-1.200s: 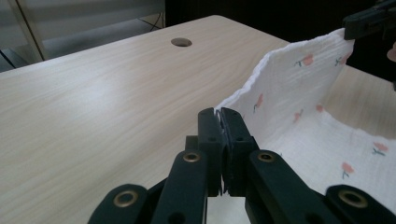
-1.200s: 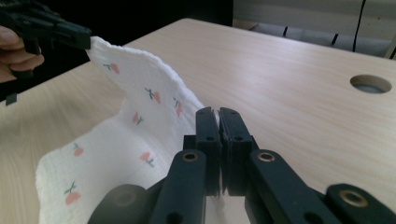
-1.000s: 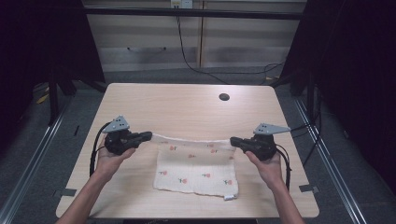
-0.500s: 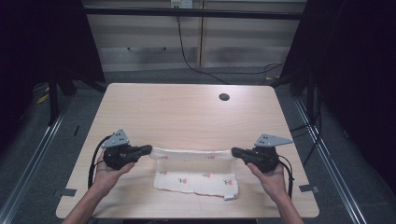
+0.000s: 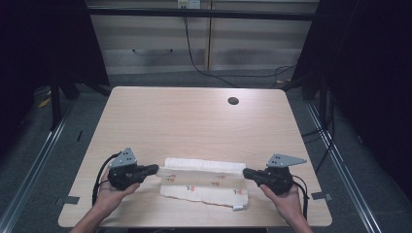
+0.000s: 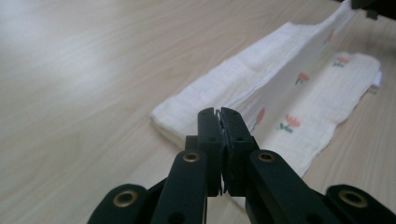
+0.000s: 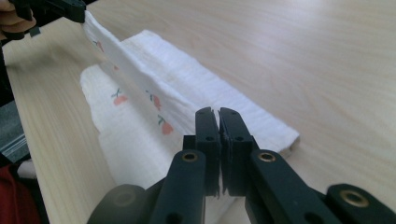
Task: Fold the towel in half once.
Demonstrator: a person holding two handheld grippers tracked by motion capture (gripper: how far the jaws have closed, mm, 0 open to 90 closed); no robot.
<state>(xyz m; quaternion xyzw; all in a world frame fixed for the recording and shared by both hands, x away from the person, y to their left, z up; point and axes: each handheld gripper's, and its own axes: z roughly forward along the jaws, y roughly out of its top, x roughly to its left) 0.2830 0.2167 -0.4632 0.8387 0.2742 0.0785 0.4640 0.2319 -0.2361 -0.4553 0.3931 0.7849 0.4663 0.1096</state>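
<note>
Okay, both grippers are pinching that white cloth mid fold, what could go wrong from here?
The left gripper and right gripper each pinch only a thin edge of the cloth, so a corner might slip out. The lifted edge looks taut; uneven lowering could leave the fold crooked. The cloth lies near the table front edge and could drag off.

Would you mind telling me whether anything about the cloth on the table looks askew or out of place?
Nothing serious. The cloth has a wavy, uneven near edge, and a small tag juts from its near right corner. Left gripper and right gripper pinch its raised edge.
</note>
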